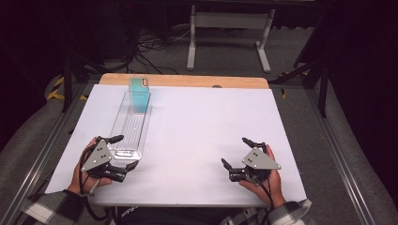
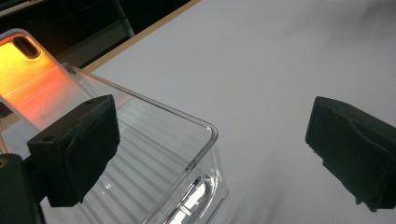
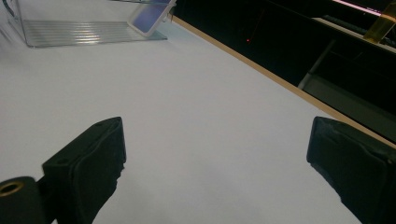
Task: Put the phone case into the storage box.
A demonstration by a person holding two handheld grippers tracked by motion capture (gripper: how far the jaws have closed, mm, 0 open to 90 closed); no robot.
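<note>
Clear plastic tray (image 1: 123,136), long and narrow with a ribbed floor, lay on the white table (image 1: 202,136) at about nine o'clock from the table's centre, its length running from near the person toward the far edge. A phone case (image 1: 139,96) stood tilted inside the tray's far end, at about eleven o'clock from the centre, leaning against the end wall; it looked teal from above and orange in the left gripper view (image 2: 32,79), with a camera cut-out at its upper corner.

Left gripper (image 1: 126,152), held in the person's left hand (image 1: 87,168), sat at about eight o'clock. Its jaws stood wide apart, straddling the tray's near end wall without pressing on it. In the left gripper view, the tray's rounded near corner (image 2: 205,140) lay between the two black pads, closer to the left one.

Right gripper (image 1: 234,152), held in the right hand (image 1: 265,180), rested at about five o'clock, well apart from the tray. Its jaws also stood wide, with bare table between them.
</note>
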